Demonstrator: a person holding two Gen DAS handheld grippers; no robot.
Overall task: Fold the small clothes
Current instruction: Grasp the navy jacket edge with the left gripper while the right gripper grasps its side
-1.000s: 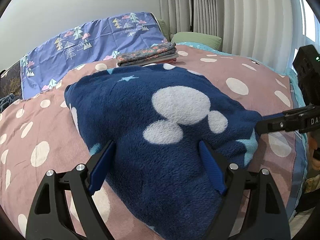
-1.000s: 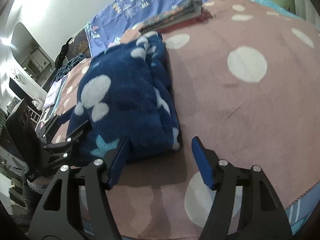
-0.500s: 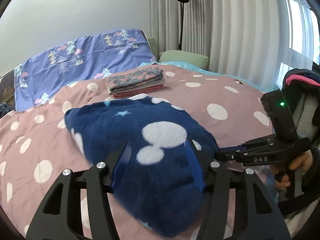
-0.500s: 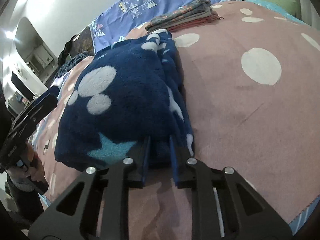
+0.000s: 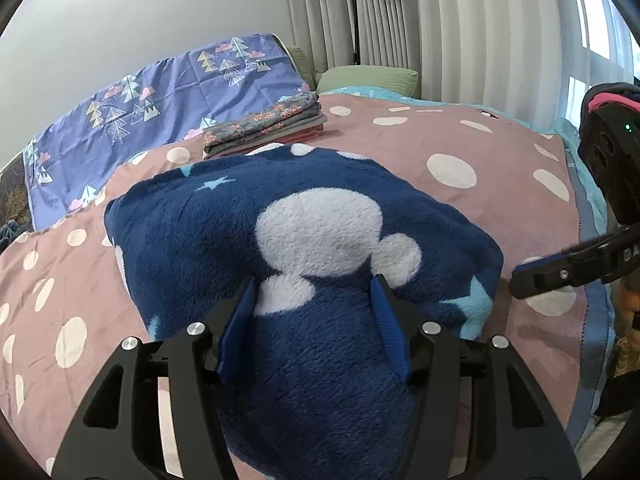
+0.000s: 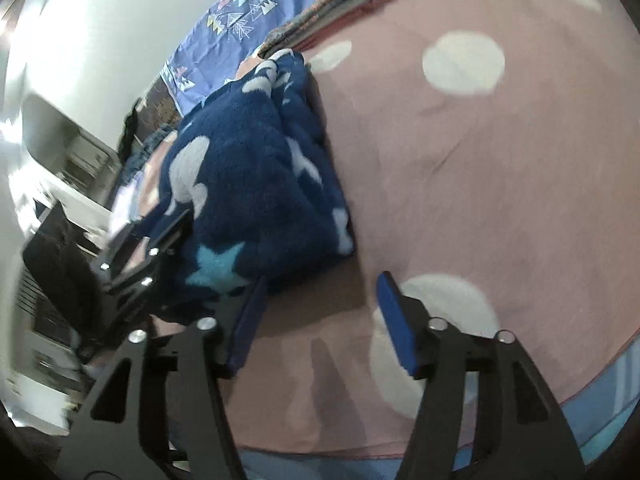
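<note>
— On the bed, how many garments?
— One blue fleece, plus one folded stack behind it.
— And the two grippers?
— Left hand-held gripper straddles the fleece, jaws apart; right hand-held gripper is open, empty, just beside it.

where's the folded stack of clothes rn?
Left wrist view: the folded stack sits at the far side of the pink dotted blanket, just behind the navy fleece and in front of the purple tree-print sheet.
</note>
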